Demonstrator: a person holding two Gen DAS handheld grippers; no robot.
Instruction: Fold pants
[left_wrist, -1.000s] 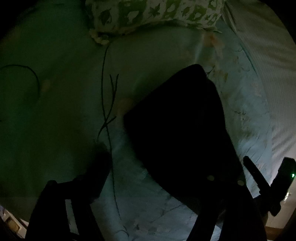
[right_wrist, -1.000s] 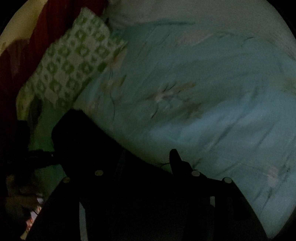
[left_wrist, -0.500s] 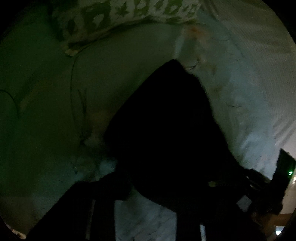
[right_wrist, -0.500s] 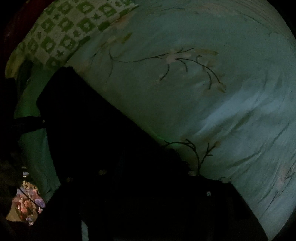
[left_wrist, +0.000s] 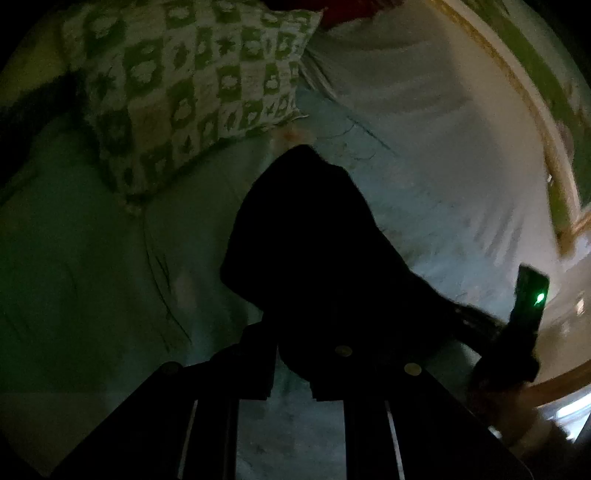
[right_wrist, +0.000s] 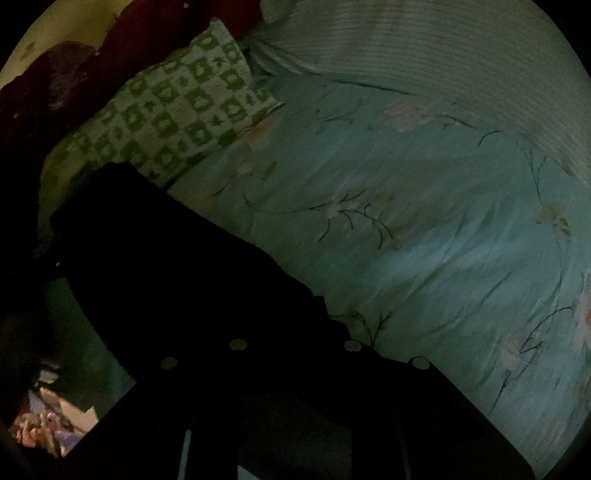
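The black pants hang as a dark mass over the light blue flowered bedsheet. In the left wrist view my left gripper has its fingers close together at the pants' lower edge; the dark hides the grip. The other gripper, with a green light, shows at the right edge. In the right wrist view the pants stretch from the lower middle up to the left. My right gripper is lost in the black cloth and looks shut on it.
A green and white checked pillow lies at the head of the bed, also in the right wrist view. A striped white cover lies at the far right. Dark red cloth lies behind the pillow.
Both grippers have risen and tilted up, lifting the pants off the sheet. The pillow and far cover have come further into view. The left fingers have closed together.
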